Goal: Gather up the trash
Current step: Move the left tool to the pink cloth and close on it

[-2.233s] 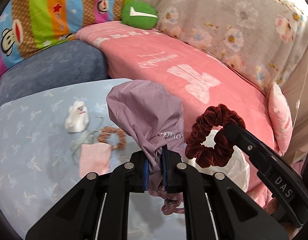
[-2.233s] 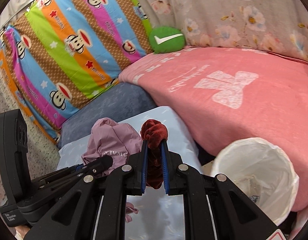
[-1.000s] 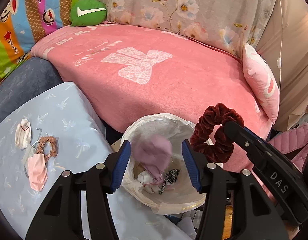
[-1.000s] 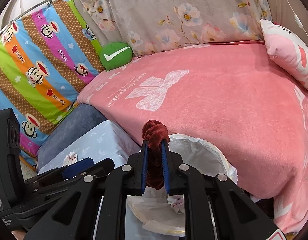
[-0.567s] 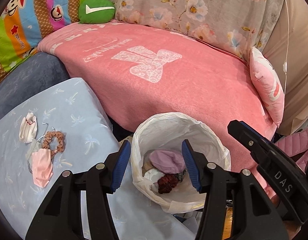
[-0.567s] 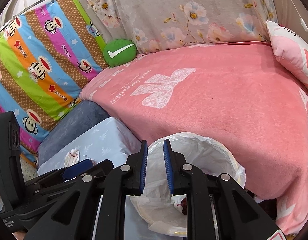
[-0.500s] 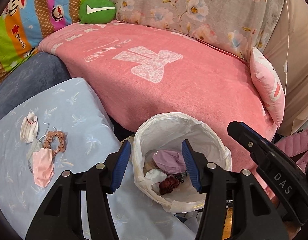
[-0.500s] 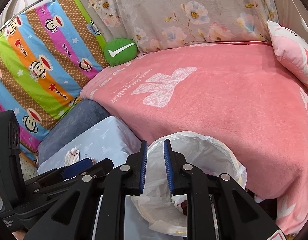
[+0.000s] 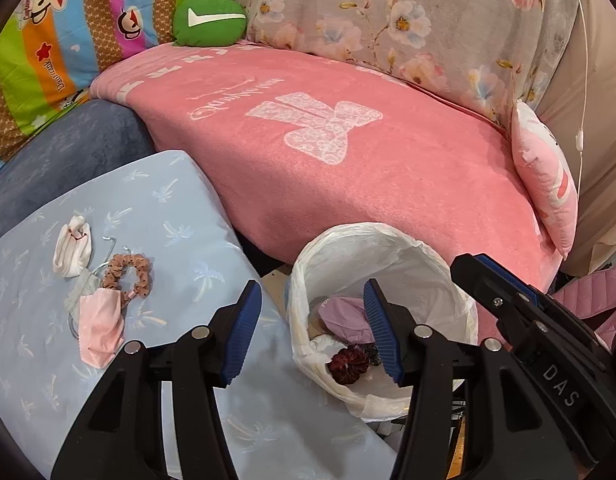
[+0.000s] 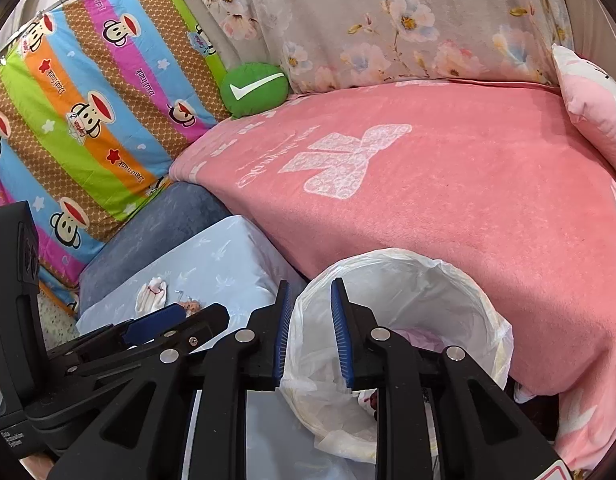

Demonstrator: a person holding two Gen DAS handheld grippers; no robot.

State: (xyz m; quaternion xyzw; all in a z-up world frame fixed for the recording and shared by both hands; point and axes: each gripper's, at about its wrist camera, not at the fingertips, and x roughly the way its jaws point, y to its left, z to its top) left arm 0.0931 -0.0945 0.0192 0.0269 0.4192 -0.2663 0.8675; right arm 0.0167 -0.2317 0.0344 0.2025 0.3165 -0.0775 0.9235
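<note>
On the blue cushion (image 9: 188, 208) at far left I see three leftovers: white wad (image 9: 73, 246), brown scrunchie (image 9: 129, 271), pink mask (image 9: 101, 328), all touching or nearly so. Probably next pickups. My left hand-held gripper (image 9: 313, 330) hangs over the cushion's edge and the bin (image 9: 388, 240), spread wide, nothing between the pads. Bin sits in the gap by the pink bed (image 9: 388, 168), handy for drops. Inside: purple cloth (image 9: 346, 314) and red scrunchie (image 9: 348, 362), so both are binned. My right hand-held gripper (image 10: 310, 334) is over the bin rim, jaws have just been opening, narrow gap, empty.
</note>
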